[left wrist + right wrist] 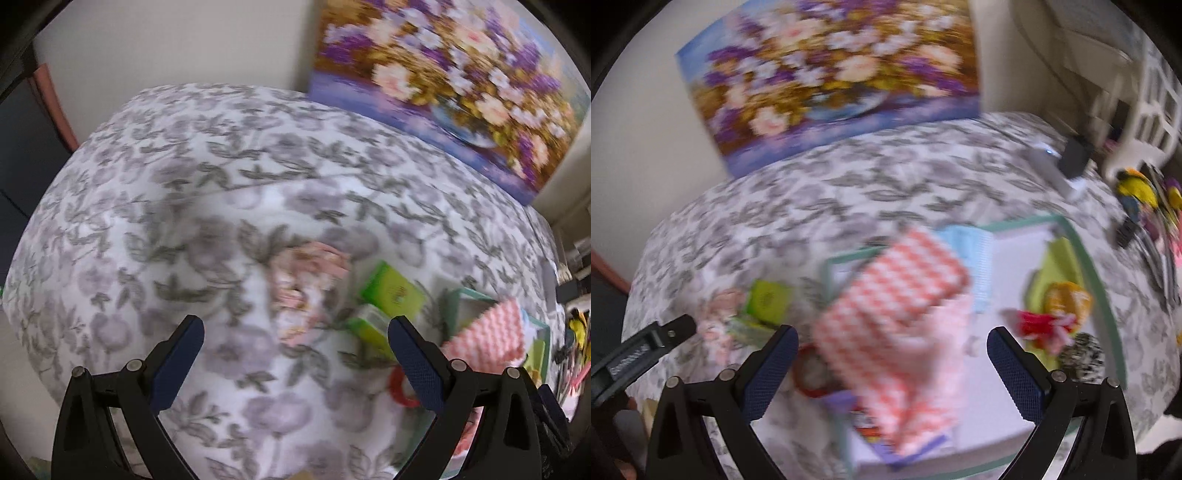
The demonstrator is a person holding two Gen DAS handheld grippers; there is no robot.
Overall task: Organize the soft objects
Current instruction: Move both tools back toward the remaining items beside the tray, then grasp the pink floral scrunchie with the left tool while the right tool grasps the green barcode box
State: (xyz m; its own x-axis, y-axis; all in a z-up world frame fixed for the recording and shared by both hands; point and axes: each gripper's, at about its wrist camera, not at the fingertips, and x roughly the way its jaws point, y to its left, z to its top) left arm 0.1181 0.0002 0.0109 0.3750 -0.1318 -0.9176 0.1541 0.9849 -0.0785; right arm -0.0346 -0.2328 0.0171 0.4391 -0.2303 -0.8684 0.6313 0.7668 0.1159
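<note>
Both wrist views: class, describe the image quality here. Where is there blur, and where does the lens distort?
Left wrist view: motion blur smears the flower painting and green boxes; the gripper fingers stay sharp. Right wrist view: heavier blur on the pink checked cloth; fisheye bulges the floral bedspread into a dome.

No legible text found. Print on the green cardboard boxes (392,292) and the black gripper arm (639,352) is blurred beyond reading.

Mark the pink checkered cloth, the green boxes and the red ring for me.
pink checkered cloth (897,295): right wrist view, middle of its folded top.
green boxes (393,291): left wrist view, top face of the upper box.
red ring (397,387): left wrist view, its left rim.
</note>
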